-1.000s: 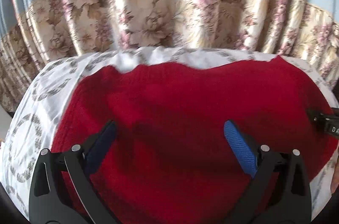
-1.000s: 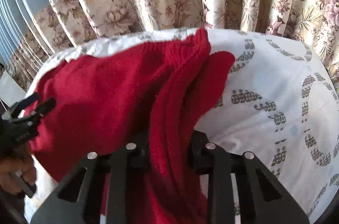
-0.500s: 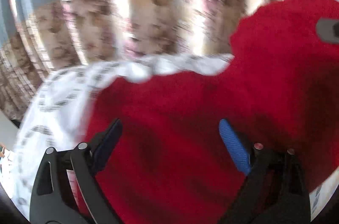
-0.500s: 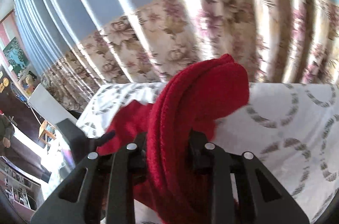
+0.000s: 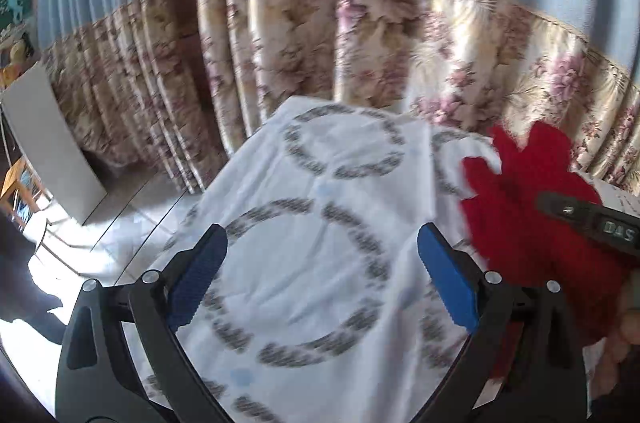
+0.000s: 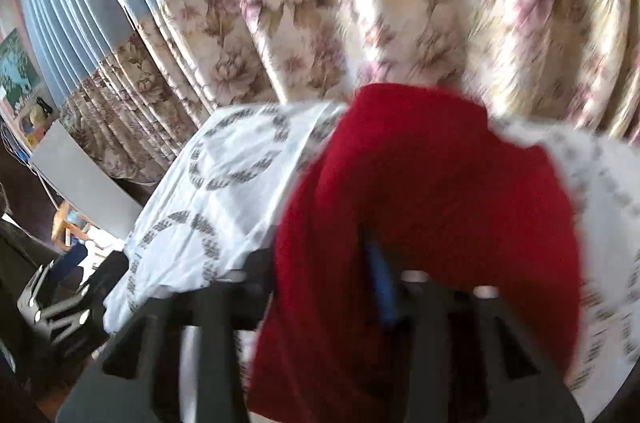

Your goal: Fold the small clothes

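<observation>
- While the left gripper (image 5: 322, 263) is hanging over the white sheet with grey ring prints (image 5: 320, 191), its blue-padded fingers (image 5: 446, 281) are standing wide apart with nothing between them.
- The red knitted garment (image 5: 532, 207) is lying bunched toward the right side of the sheet in the left wrist view, with the tip of the other tool (image 5: 592, 223) crossing in front of it.
- A person's fingers (image 5: 632, 319) are showing at the right edge of that view, just below the tool.
- In the right wrist view the picture is blurred, and the red knitted garment (image 6: 432, 191) is draping over the right gripper (image 6: 340, 283) and filling the middle of the frame.
- The right gripper's jaws have just been opening; the knit is sitting between and over them, a blue pad is peeking out beside a fold, and whether the pads are pressing on the cloth I cannot tell.
- A floral curtain with a blue upper part (image 5: 380, 43) is hanging behind the bed.
- A grey board (image 5: 48, 143) is leaning at the left, beside the curtain.
</observation>
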{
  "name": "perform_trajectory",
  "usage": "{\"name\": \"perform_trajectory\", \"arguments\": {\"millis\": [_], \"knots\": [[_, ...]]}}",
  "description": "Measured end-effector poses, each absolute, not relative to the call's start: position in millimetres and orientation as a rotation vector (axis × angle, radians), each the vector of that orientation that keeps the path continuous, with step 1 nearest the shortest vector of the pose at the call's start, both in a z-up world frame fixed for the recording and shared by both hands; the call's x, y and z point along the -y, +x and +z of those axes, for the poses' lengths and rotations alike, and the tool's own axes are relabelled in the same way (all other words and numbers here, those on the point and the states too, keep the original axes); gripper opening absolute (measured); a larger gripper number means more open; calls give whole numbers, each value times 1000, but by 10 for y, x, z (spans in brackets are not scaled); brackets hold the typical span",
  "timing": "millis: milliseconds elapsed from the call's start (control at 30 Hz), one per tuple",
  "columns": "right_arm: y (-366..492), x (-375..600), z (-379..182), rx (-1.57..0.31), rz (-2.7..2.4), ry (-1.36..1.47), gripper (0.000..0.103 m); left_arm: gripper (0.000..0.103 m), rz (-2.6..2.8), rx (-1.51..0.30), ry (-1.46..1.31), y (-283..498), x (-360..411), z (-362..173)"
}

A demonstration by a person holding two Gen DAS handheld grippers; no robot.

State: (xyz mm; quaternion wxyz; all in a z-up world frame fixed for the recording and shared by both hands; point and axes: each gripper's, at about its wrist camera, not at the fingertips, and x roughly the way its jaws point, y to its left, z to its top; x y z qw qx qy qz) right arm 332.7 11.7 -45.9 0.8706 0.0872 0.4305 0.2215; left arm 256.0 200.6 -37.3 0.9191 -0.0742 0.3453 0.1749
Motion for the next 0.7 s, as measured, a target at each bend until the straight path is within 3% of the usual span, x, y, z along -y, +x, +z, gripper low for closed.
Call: {"name": "perform_trajectory", "arguments": {"millis": [33,200,233,367,500,700], "knots": [[3305,-175,-497,-916,498,203,72,96,363,-713,-154,2487,-2028,-389],[2957,59,6,-780,564,249,74,96,328,-704,-186,2317,-2014,-369],[2882,166,130,-735,541,231,80,96,314,-698,-185,2313,-1966,-362],[2650,625,397,-604,316,44,83,99,236,-679,-160,2360,-1566,-257],[2517,1107,72,-596,-161,-232,84,100,18,-737,-273,2580,-1180,-265],[2301,1756,-511,-749,-334,-115,85,94,-196,-724,-249,2868,-744,-376]]}}
